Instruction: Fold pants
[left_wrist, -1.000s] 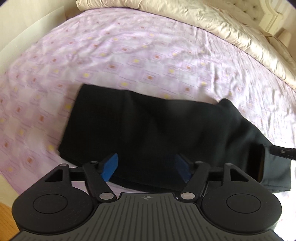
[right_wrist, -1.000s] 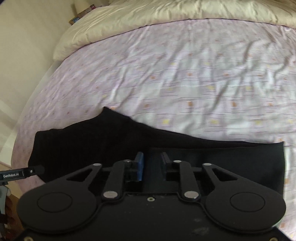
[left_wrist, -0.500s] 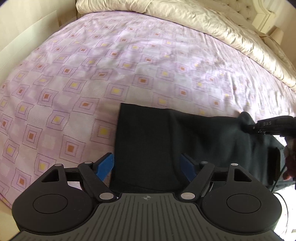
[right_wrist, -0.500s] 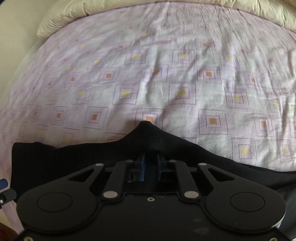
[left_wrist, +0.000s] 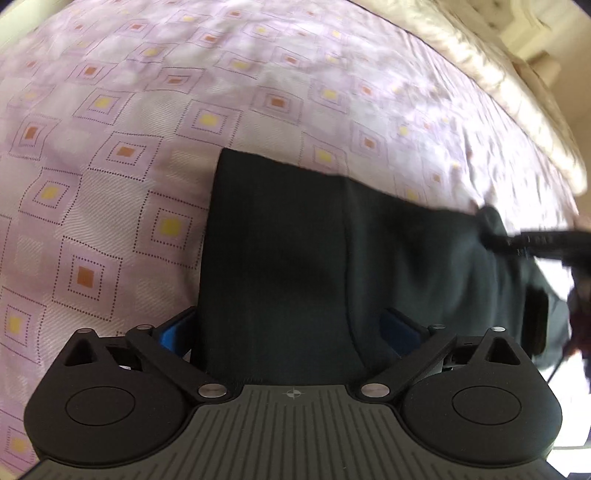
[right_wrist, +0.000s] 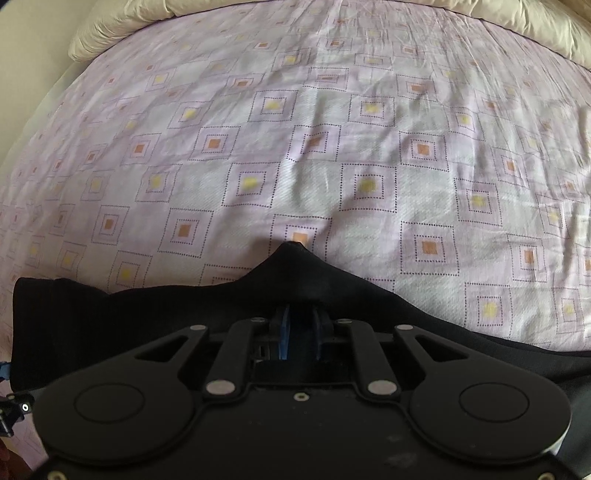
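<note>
Black pants (left_wrist: 295, 266) lie on the near part of the bed sheet (left_wrist: 110, 184), partly folded. Right gripper (right_wrist: 297, 326) is pinched on a fabric peak. Left gripper (left_wrist: 288, 332) is spread wide w/ cloth between its fingers, not clamped. Looks like mid-fold, setting up the next grab. Next move prob. needs left to clamp the near edge, then both carry it across evenly.
</note>
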